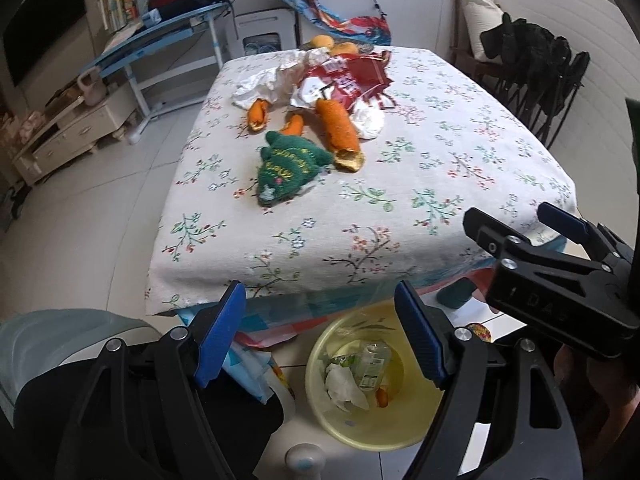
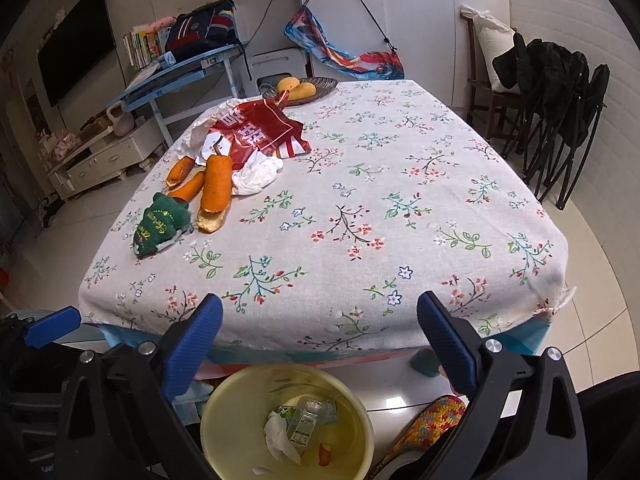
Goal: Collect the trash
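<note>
Orange peel (image 2: 215,190): long curled strips on the floral tablecloth (image 2: 360,200), beside a red wrapper (image 2: 256,136).
Yellow bin (image 2: 224,412): on the floor below the table edge, holding tissue and a bottle.
Left gripper (image 1: 320,332): spread, empty.
Right gripper (image 2: 320,344): spread, empty.
Right view only: fruit plate (image 2: 320,86) fully visible.

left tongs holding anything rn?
No. In the left wrist view the left tongs stand open with nothing between the blue pads, hanging over the yellow bin on the floor.

large white chinese characters, not clearly legible, on the red bag (image 2: 256,136).
</note>
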`<state>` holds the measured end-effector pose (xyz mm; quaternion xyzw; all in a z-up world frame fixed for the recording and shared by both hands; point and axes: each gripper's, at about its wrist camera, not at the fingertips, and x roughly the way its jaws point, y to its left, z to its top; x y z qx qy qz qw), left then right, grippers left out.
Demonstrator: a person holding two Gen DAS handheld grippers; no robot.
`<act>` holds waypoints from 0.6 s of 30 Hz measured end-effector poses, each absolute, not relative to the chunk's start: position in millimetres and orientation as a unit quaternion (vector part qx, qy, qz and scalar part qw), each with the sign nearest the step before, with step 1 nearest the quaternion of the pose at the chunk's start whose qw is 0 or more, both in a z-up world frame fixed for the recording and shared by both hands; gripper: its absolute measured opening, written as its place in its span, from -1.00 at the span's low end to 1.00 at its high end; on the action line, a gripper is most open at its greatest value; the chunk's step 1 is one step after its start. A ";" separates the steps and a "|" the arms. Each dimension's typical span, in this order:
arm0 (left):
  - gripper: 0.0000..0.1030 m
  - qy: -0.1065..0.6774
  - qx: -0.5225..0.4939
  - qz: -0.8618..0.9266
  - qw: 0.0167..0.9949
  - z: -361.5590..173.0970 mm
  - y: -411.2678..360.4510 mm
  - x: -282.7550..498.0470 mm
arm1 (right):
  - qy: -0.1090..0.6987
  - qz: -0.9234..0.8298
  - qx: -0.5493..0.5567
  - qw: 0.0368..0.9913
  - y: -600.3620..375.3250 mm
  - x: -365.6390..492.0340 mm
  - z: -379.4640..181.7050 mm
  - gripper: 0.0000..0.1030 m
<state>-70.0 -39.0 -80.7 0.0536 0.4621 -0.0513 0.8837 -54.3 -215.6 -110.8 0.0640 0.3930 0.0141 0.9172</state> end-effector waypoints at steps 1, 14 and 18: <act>0.43 0.463 0.052 -0.049 0.883 -81.2 -37.8 -69.0 | 0.393 0.015 0.064 0.917 -215.2 -53.6 -111.1 0.82; 0.44 0.476 0.040 -0.031 0.878 -86.0 -28.4 -57.3 | 0.402 0.020 0.062 0.914 -211.6 -44.5 -114.3 0.82; 0.45 0.478 0.039 -0.030 0.877 -86.7 -27.6 -53.4 | 0.405 0.022 0.062 0.912 -210.2 -39.9 -116.3 0.82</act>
